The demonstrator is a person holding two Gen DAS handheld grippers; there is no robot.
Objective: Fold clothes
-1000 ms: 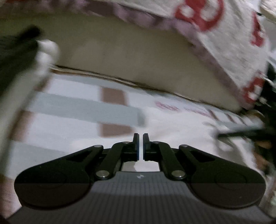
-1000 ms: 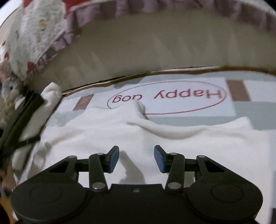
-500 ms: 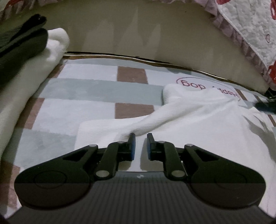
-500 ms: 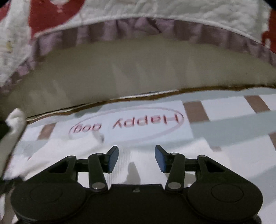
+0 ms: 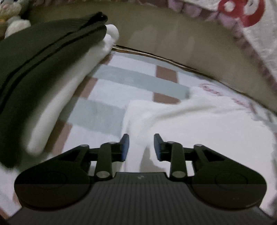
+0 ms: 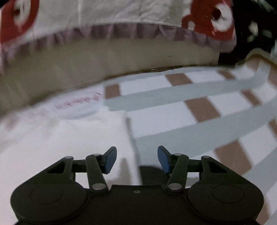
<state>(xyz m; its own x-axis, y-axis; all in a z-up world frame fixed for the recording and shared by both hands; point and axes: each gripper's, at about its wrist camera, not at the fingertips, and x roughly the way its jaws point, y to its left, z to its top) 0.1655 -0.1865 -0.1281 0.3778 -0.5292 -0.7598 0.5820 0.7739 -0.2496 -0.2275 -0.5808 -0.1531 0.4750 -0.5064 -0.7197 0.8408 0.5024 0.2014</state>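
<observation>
A white garment [image 5: 199, 124] lies spread on a checked mat [image 5: 138, 79] of pale grey bands, white squares and brown squares; in the left wrist view it fills the field from about 12 o'clock round to 4 o'clock of the fingers, with a raised fold running toward 1 o'clock. In the right wrist view the same white cloth [image 6: 60, 138] covers the area from 8 to 12 o'clock, and its straight edge runs down between the fingers toward 6 o'clock, bare mat [image 6: 199, 110] lying from 1 to 4 o'clock. The left gripper [image 5: 141, 147] has just been opening; its blue pads stand a moderate gap apart with white cloth seen beneath that gap, and they press on nothing. The right gripper [image 6: 137, 160] has jaws set wider, with the garment's edge visible below the gap, and it holds nothing; they have opened a little further within the last second. At 9 to 11 o'clock of the left view sits a stack: a dark green folded garment [image 5: 43, 69] on top of a white folded one [image 5: 69, 97]. Beyond the mat rises a beige bed side [image 6: 103, 65], overhung by a white quilt [image 6: 121, 13] with red prints and a mauve frill.
</observation>
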